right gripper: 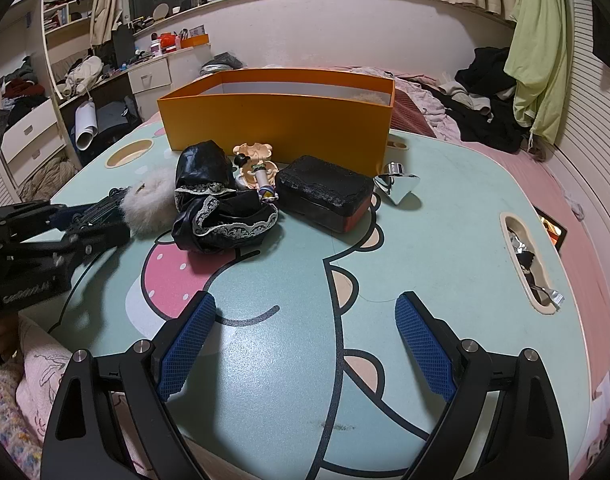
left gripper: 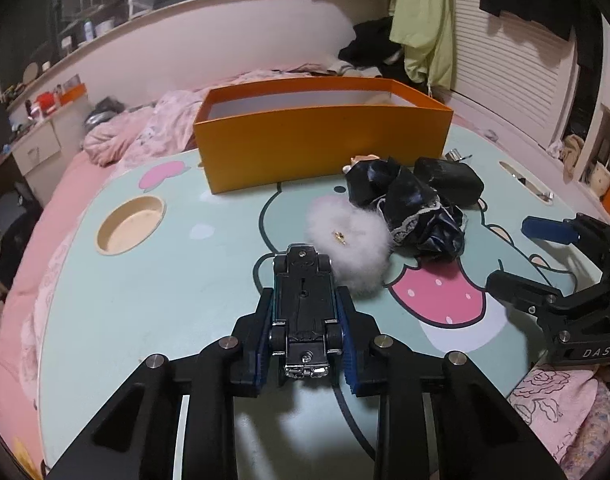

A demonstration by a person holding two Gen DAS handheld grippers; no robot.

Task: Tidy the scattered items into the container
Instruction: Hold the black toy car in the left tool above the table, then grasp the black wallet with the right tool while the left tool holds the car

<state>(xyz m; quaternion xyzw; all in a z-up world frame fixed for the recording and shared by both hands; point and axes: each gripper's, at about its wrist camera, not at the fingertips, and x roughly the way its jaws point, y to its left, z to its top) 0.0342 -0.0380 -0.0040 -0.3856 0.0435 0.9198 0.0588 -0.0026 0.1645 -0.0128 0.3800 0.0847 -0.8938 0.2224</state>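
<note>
Left wrist view first: a toy car (left gripper: 305, 312), flipped so its black underside faces up, sits clamped between the blue pads of the left tongs (left gripper: 305, 308), which are closed snugly on its sides above the worktop (left gripper: 165, 288). Just past the car's far end, a white fluffy puff (left gripper: 351, 240) with a tiny gold charm lies on the mint-green surface, touching the heap of black lace-trimmed cloth (left gripper: 417, 212) beside it. Behind those, the black case (left gripper: 449, 178), and further back the orange box (left gripper: 325, 144), open-topped, standing at the far side of the worktop.

Right wrist view now: the right tongs (right gripper: 305, 344) are spread wide with nothing between the blue pads, held low over the printed cartoon face. Ahead, the cloth (right gripper: 225, 216), a small doll figure (right gripper: 259, 168) tucked against the box wall, the black case (right gripper: 325, 192), and a shiny silver spinning top (right gripper: 399, 186) tipped on its side just right of the case. A round cup recess (left gripper: 131, 224) is sunk in the worktop's left part, and pink bedding (left gripper: 145, 132) lies beyond.
</note>
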